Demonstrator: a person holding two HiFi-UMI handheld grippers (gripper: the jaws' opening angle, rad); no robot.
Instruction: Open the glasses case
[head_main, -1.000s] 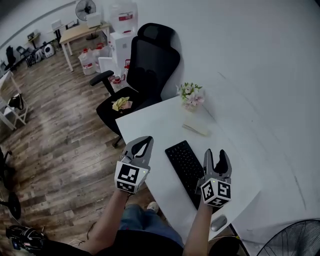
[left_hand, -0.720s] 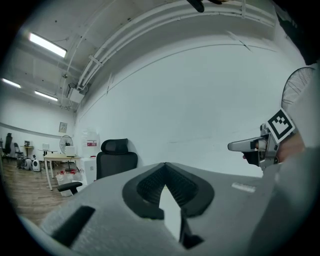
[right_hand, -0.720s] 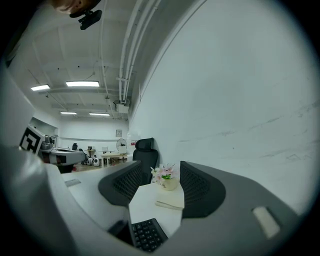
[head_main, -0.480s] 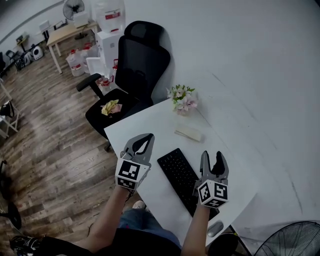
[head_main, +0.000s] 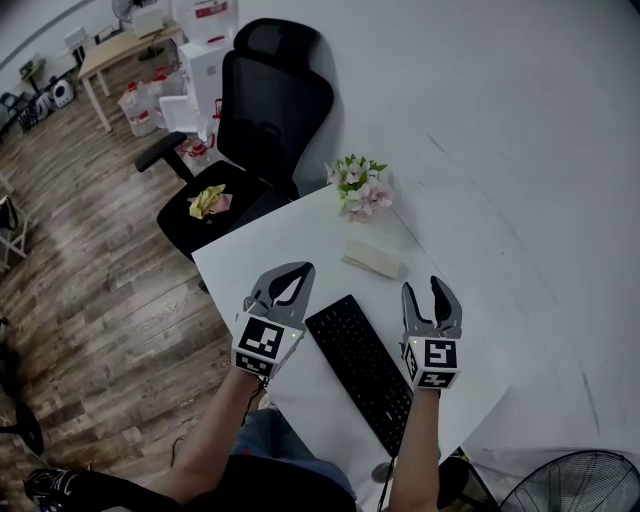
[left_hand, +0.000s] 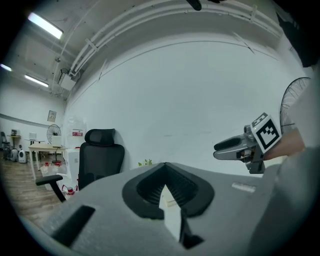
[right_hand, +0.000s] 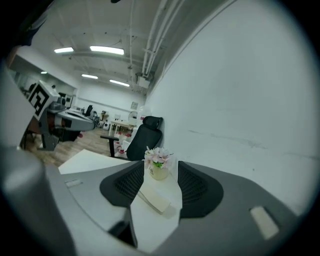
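We start at the right gripper (head_main: 424, 290), the grey two-jaw tool held in our right hand above the near right part of the white tabletop (head_main: 250, 250). Its jaws stand apart with nothing between the pads, though they have just been closing a little. Its own view frames the target straight ahead through that gap. We read that aim as deliberate, since a pull on the lid needs the jaws lined up on it. The left gripper (head_main: 300, 268), held over the near left edge, has its jaw tips drawn together on nothing. We judge it is kept clenched and out of the way until it is wanted to steady the base. Between the two tools lies the black rectangular keyboard (head_main: 365, 360), running slantwise inward from the near edge. Beyond its far end sits the pale cream, flat oblong glasses case (head_main: 372, 260), toward the far corner, its lid apparently down, well apart from both grippers. Just beside it, closer to that corner and the wall, stands a small pot of pink and white flowers (head_main: 358, 188). A black high-backed office chair (head_main: 268, 110) stands off the far edge. The task looks barely begun: both tools must reach the case first, and a light case on a smooth top may slide if only one touches it.
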